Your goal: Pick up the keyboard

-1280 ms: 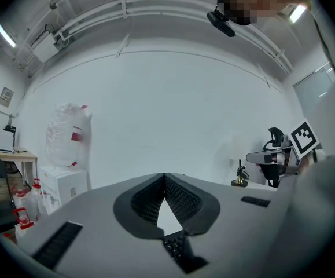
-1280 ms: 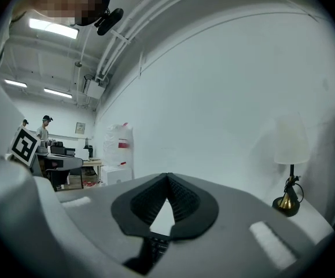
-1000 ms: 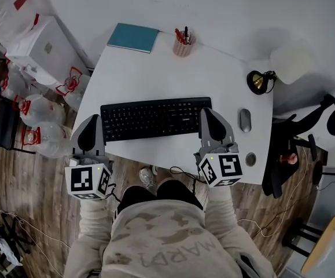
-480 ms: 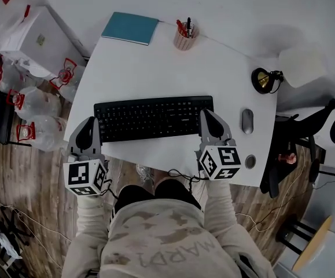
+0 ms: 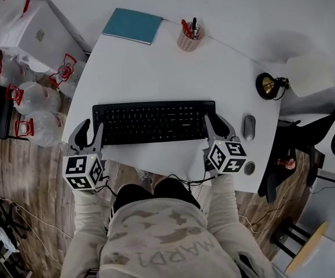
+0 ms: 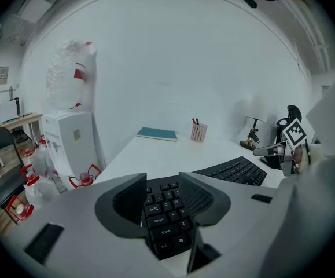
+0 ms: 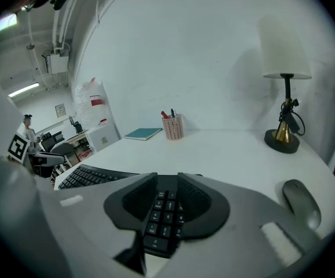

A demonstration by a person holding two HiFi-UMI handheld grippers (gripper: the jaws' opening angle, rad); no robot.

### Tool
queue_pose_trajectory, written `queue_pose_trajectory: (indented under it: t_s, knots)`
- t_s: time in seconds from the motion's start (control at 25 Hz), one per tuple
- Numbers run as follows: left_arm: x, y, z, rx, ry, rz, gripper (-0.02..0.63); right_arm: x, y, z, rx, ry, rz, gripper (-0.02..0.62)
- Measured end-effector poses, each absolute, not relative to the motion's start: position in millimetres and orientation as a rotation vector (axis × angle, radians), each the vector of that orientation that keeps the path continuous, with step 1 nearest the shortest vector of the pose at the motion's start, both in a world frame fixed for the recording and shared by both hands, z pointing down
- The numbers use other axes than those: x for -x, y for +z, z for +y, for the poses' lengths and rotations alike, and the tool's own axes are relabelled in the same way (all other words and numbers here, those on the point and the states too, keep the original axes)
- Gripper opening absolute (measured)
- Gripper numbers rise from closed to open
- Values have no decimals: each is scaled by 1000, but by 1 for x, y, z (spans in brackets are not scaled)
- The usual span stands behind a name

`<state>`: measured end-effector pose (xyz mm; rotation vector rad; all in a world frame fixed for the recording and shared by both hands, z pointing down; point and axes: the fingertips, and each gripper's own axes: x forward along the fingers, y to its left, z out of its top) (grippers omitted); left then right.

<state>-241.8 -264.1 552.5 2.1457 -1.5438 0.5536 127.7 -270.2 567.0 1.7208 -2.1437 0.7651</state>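
The keyboard (image 5: 154,122) lies flat on the white desk (image 5: 155,68), in the middle of the head view, with its long side running from nine o'clock to three. It is not off the surface yet, so the lift is all to come.

Both tools are in position. The left gripper (image 5: 87,136) sits at the keyboard's nine o'clock end. Its jaws have just been opening and stand spread, and its own view shows the corner keys between them. The pads do not look to be pressing on anything.

It's the same at three o'clock. The right gripper (image 5: 218,126) has jaws that have just been opening and stand apart, with the number-pad end showing in the gap. There's no pinch there either.

The mouse (image 5: 249,127) lies just beside that right end, further round at three o'clock. The lamp (image 5: 269,86) is at two o'clock, and the pen cup (image 5: 190,36) and blue notebook (image 5: 132,26) are up near twelve, well clear.

The approach looks about done. What probably remains is to close on both ends together and raise the keyboard level, taking care that the right jaw doesn't knock the mouse.
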Motion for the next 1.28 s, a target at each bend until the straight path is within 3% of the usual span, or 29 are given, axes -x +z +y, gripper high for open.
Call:
queue_pose_trajectory:
  t_s: [0.52,0.8,1.28]
  knots:
    - [242,597,-266,-2013,619,-1458,296,-146,618,-276,-1629,923,-2068,301]
    - [242,615,-263,-1960,679,-1428,330,-147,629,-278,-1602,968,-2063,327]
    - [238,631,-259,-1879,616,-1396,333,-144,635,-277,-1537,1049,-2086,330]
